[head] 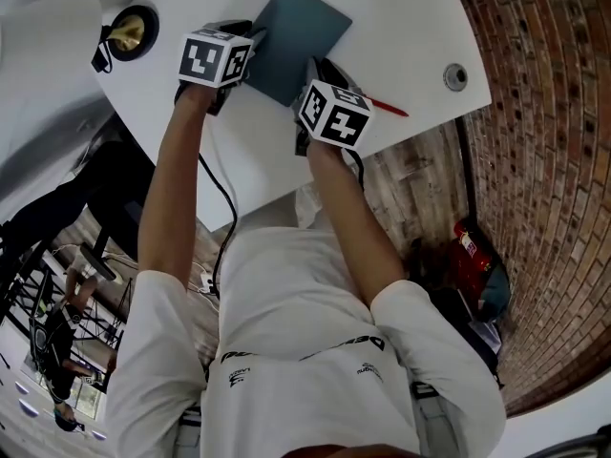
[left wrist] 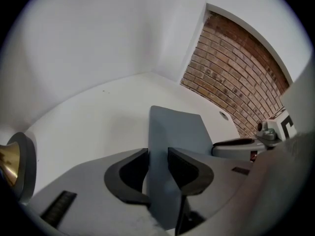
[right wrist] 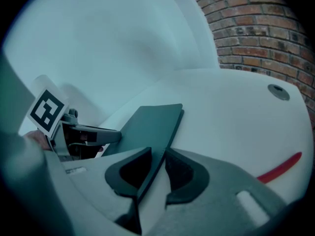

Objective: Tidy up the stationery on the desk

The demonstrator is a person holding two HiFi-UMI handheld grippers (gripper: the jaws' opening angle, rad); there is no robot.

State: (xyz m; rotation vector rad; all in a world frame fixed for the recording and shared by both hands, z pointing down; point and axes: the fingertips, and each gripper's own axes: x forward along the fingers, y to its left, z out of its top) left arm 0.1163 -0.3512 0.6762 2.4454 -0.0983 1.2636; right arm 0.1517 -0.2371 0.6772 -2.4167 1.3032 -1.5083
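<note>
A flat grey-blue notebook (head: pixel 298 36) lies on the white desk (head: pixel 401 27), and both grippers hold its near edge. My left gripper (head: pixel 254 40) is shut on the notebook's left near corner; in the left gripper view the cover (left wrist: pixel 177 132) stands between the two dark pads (left wrist: pixel 129 173). My right gripper (head: pixel 316 66) is shut on the right near corner, where the notebook (right wrist: pixel 152 124) passes between its pads (right wrist: pixel 183 173). A red pen (head: pixel 388 108) lies on the desk just right of the right gripper, and shows again (right wrist: pixel 280 168) in the right gripper view.
A brass object in a black ring (head: pixel 130 31) sits at the desk's left end. A small round grommet (head: pixel 455 76) is set in the desk at the right. Brick surface (head: pixel 544 160) lies beyond the desk's right edge, with a red fire extinguisher (head: pixel 473 251) on it.
</note>
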